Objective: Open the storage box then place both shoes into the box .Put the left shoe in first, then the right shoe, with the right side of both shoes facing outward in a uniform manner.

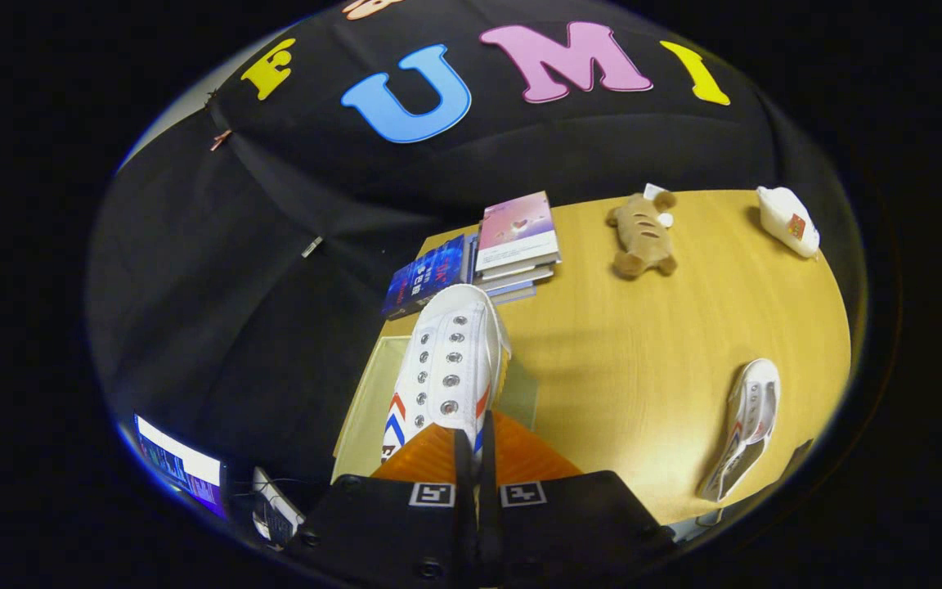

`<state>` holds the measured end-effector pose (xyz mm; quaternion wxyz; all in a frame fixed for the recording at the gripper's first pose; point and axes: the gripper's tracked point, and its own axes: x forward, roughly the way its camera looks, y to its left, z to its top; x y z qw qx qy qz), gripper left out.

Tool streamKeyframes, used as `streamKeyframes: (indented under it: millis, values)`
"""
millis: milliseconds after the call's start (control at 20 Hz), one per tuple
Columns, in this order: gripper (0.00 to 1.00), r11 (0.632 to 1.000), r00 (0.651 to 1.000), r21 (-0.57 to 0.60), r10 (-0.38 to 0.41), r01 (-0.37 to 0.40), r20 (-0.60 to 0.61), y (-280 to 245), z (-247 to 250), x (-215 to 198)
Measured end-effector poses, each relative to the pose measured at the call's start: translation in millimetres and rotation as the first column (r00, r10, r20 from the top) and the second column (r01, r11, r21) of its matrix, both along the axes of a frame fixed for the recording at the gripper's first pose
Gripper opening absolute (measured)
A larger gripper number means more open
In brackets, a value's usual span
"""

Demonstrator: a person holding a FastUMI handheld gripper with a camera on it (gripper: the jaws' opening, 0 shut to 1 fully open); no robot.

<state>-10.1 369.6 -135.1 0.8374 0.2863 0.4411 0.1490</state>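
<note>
Gripper view: the gripper [471, 446] had its orange fingers [426, 458] drawn nearly together, pinching the heel end of a white shoe [450, 364] (red and blue chevrons on its side), toe pointing away. The shoe hung above the translucent storage box [365, 401] at the wooden table [643, 343] edge. The second shoe [745, 425] lay on the table, well apart. Beyond stood stacked books [512, 241], a plush toy [641, 236] and a white bottle [788, 221].
</note>
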Motion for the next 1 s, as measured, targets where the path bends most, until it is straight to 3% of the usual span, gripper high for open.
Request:
streamKeyframes:
  millis: [300, 550, 650, 800, 850, 1000]
  values:
    - [0.06, 0.998, 0.992, 0.026, 0.054, -0.052, -0.113, 76, -14, -5]
    - [0.06, 0.998, 0.987, 0.038, 0.053, -0.048, -0.151, 112, -37, 2]
    - [0.07, 0.991, 0.979, 0.101, 0.1, -0.083, -0.177, 129, -30, -13]
    - [0.59, 0.985, 0.983, 0.15, 0.112, -0.09, -0.147, 136, -20, -8]
    - [0.68, 0.985, 0.985, 0.137, 0.118, -0.1, -0.128, 131, -18, -7]
    - [0.75, 0.986, 0.987, 0.116, 0.13, -0.12, -0.09, 118, -12, -9]
